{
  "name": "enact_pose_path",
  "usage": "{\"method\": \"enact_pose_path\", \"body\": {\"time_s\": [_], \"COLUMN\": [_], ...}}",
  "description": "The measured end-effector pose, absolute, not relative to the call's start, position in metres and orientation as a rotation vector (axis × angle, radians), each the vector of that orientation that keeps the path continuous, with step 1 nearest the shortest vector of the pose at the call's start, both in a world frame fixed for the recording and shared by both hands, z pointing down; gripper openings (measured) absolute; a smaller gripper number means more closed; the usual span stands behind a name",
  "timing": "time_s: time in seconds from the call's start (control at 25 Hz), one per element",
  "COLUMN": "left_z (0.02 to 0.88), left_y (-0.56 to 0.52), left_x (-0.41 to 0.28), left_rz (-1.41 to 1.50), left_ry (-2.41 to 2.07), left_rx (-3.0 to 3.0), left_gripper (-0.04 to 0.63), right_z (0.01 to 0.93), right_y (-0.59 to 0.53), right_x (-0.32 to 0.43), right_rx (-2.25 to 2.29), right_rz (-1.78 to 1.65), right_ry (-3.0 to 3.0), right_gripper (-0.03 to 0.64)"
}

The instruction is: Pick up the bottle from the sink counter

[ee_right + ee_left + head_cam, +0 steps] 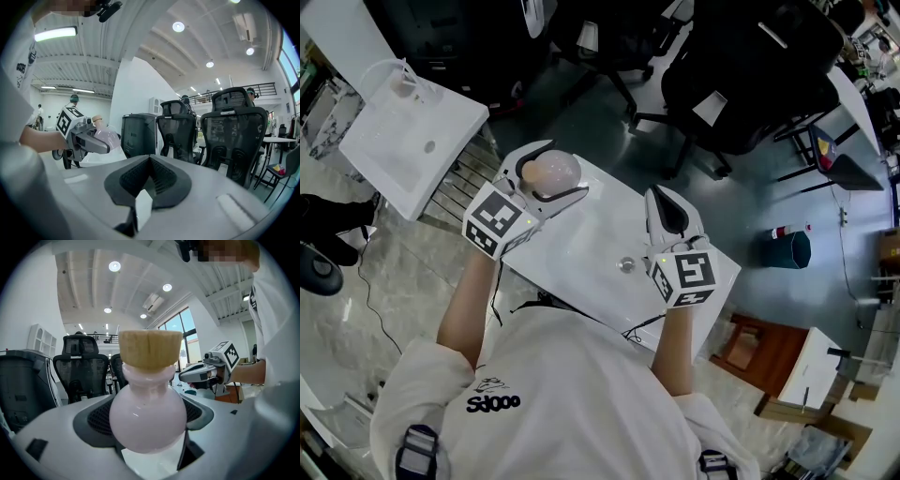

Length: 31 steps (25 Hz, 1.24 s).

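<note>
A round pale-pink bottle [555, 171] with a cork stopper [150, 349] sits between the jaws of my left gripper [558, 175], which is shut on its belly [147, 413]. It is at the far left corner of the white sink counter [581, 248]; whether its base touches the counter I cannot tell. My right gripper [664, 202] hovers over the counter's right side, shut, with nothing in it [150, 180]. From the right gripper view, the left gripper [82, 136] and the bottle [108, 137] show at the left.
The counter has a small drain [625, 265] near its middle. A second white basin [412, 141] stands at the upper left. Black office chairs [750, 75] crowd the far side. A green bin [792, 248] and a wooden stand [759, 352] are on the right.
</note>
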<state>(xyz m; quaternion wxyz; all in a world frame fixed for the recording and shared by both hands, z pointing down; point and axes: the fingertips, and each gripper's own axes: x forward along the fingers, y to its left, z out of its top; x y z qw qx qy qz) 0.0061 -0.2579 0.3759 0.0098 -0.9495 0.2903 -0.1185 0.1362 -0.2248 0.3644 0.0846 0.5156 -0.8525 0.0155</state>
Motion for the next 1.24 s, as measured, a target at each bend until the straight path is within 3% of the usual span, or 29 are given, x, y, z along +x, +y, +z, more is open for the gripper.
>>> {"method": "enact_pose_path", "body": {"time_s": [1.24], "left_z": [0.3827], "left_y": [-0.2511], "left_x": [0.0082], "left_rz": [-0.410], "left_ry": [0.883], "left_rx": [-2.978], "left_gripper": [0.401], "right_z": [0.3662], "right_y": [-0.2156], "right_x": [0.1375], "right_rx": [1.539], "right_rz": [0.036], "right_ry": [-2.500], "right_gripper": [0.009]}}
